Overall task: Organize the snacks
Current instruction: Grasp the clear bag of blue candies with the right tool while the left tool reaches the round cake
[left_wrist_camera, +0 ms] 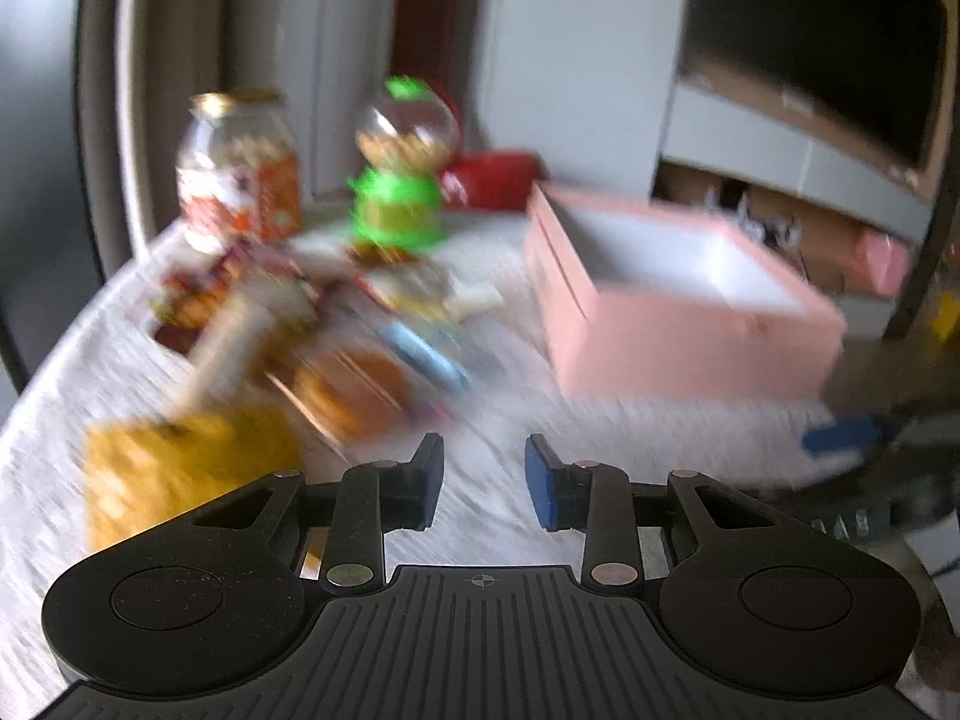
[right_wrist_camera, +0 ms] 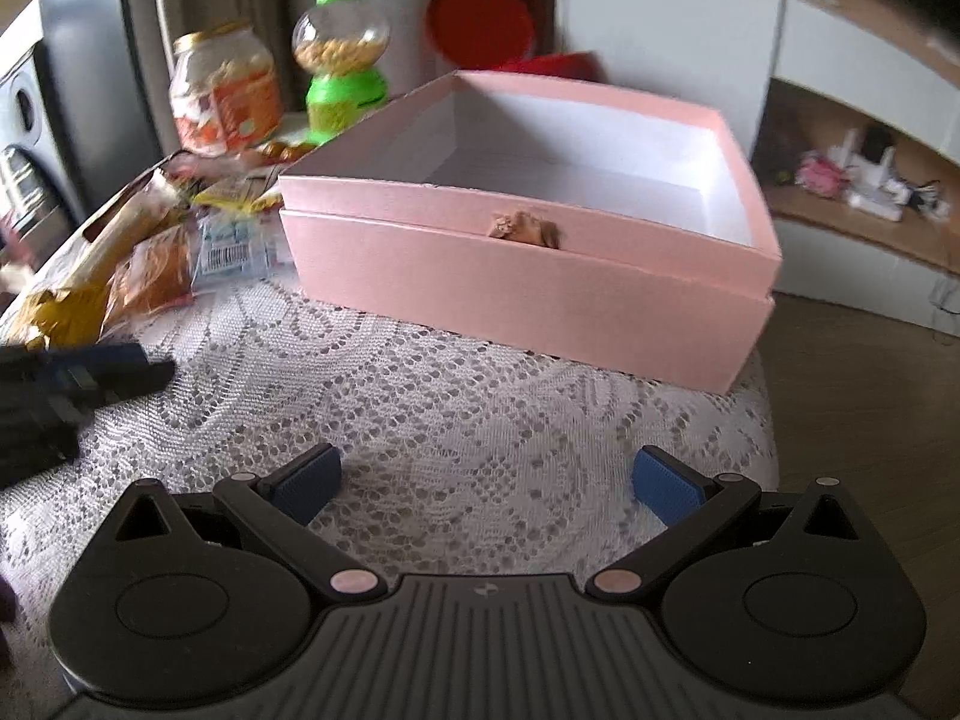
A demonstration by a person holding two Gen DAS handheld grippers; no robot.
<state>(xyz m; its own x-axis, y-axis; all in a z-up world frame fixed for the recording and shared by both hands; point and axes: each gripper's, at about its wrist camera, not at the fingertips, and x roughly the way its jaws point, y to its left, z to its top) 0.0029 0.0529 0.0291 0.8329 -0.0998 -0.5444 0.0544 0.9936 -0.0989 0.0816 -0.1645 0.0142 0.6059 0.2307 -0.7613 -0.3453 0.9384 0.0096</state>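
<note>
A: Fingers?
B: Left gripper (left_wrist_camera: 483, 477) narrowly parted, right gripper (right_wrist_camera: 486, 483) spread wide; both hold nothing.
A: The open pink cardboard box (right_wrist_camera: 528, 294)?
B: On the white lace tablecloth (right_wrist_camera: 420, 420), long side facing the right gripper, blurred snack packets (right_wrist_camera: 150, 264) left.

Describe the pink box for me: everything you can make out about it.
The pink rectangular cardboard-looking box sits open and upright on the white lace tablecloth. Its inside is white and looks empty. A horizontal seam runs around the outer wall, as if the tray is nested in its lid, with a small tan ornament at the front middle. The snack packets lie beside its left end; contact is unclear. Neither gripper touches it.
</note>
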